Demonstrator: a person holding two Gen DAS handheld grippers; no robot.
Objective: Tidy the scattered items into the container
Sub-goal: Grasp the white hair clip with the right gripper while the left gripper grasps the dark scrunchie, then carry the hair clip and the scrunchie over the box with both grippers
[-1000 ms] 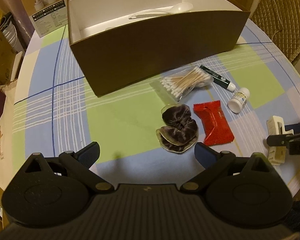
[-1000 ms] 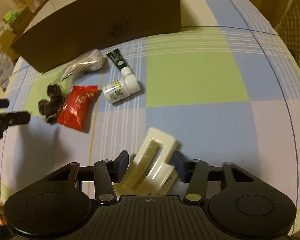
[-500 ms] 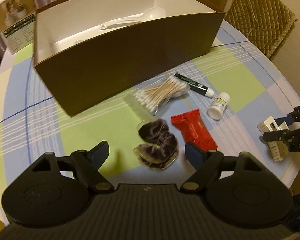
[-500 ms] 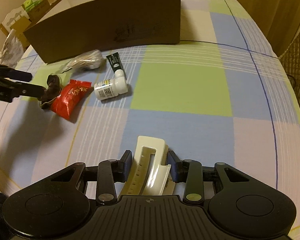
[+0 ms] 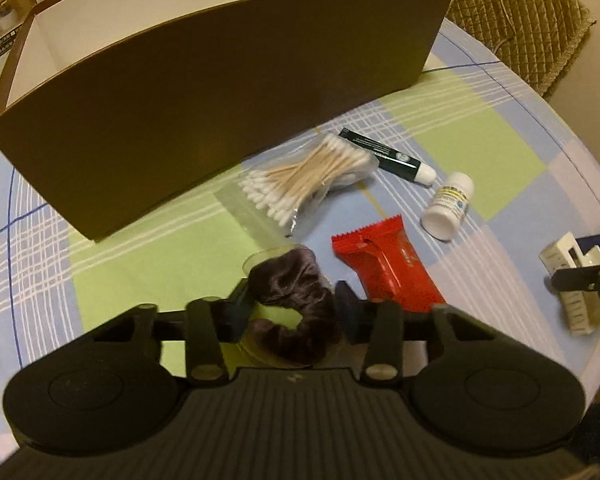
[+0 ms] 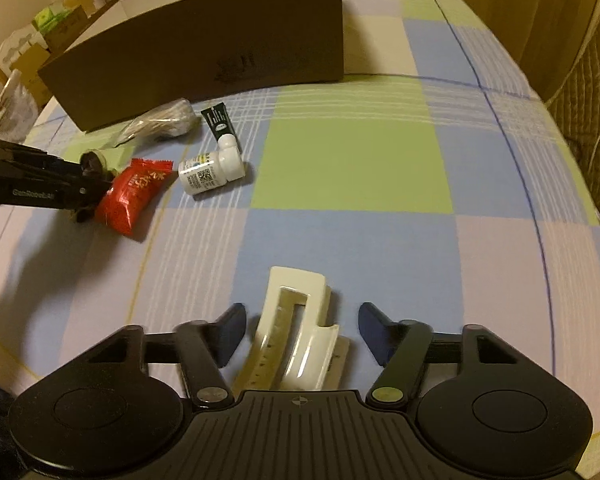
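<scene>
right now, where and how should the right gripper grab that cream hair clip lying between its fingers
Grip the cream hair clip across its narrow width at mid-length, coming straight down from above. It lies flat on the tablecloth, long axis pointing away along the fingers, so its two long side edges face the pads. The right gripper is open and already straddles it; closing should probably pinch both sides.

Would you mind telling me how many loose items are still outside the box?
6: scrunchie between the left gripper fingers, red packet beside it, swabs and tube by the box, bottle, white clip at the right gripper.
</scene>
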